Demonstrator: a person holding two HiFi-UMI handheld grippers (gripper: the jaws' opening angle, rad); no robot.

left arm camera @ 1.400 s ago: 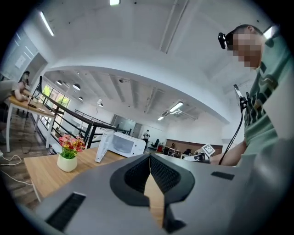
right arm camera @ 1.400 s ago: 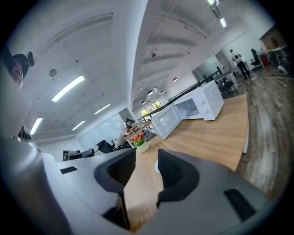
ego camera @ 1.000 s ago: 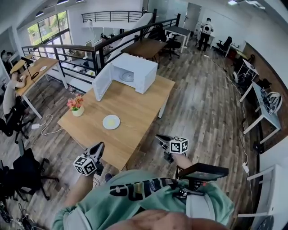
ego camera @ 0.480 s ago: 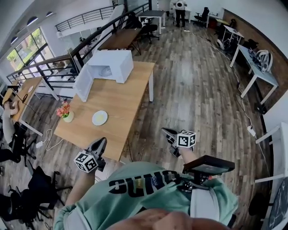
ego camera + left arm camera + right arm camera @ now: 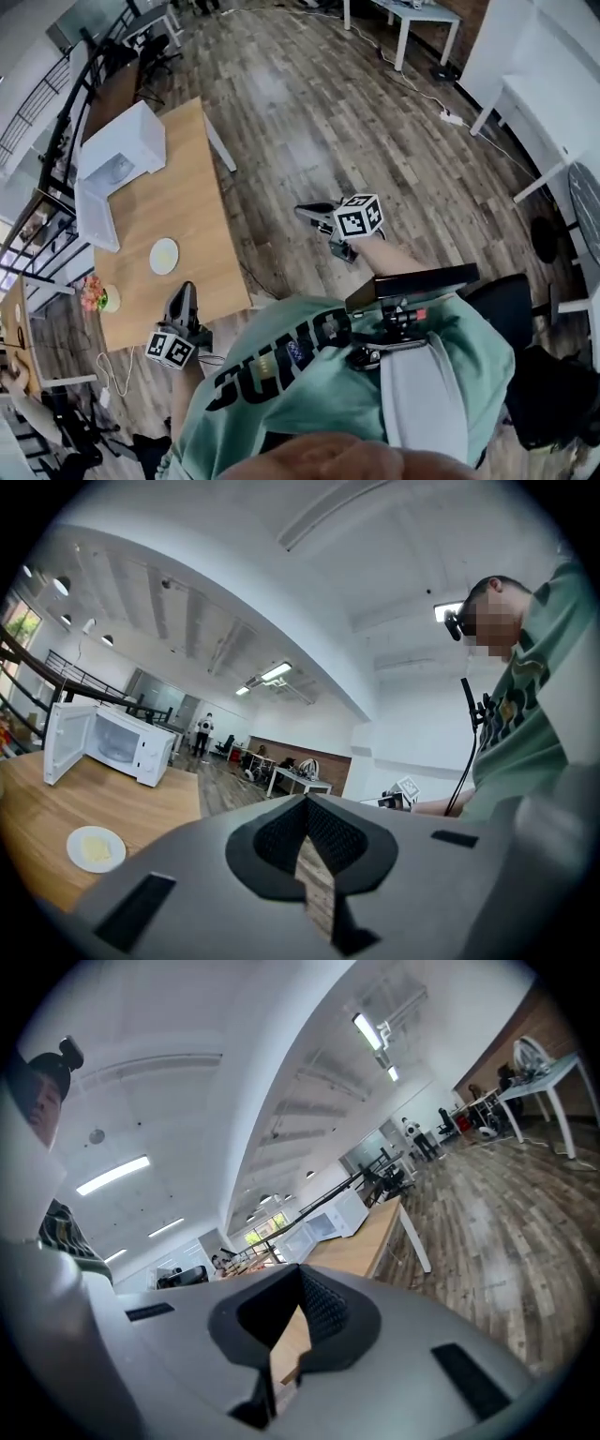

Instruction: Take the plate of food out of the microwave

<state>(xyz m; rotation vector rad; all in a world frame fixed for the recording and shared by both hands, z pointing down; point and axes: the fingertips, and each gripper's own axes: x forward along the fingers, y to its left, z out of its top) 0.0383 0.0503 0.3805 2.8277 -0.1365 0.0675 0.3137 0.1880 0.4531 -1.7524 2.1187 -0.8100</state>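
Observation:
The white microwave (image 5: pixel 127 148) stands at the far end of the wooden table (image 5: pixel 192 192), and its door (image 5: pixel 92 214) is swung open. The same microwave (image 5: pixel 117 744) shows with an empty cavity in the left gripper view. A white plate (image 5: pixel 163 256) with pale yellow food lies on the table, apart from the microwave; the left gripper view also catches this plate (image 5: pixel 95 847). My left gripper (image 5: pixel 182 298) hangs shut and empty over the table's near edge. My right gripper (image 5: pixel 307 212) is shut and empty above the floor, right of the table.
A small pot of flowers (image 5: pixel 101 296) sits on the table's near left corner. White desks (image 5: pixel 412 11) and a floor cable (image 5: pixel 450 118) lie at the upper right. A black chair (image 5: pixel 525 314) is close on my right. A railing (image 5: pixel 56 141) runs behind the microwave.
The head view has swung round, so the table and microwave have slid to the left edge. Both grippers stay low near my body, and the plate has not moved on the table.

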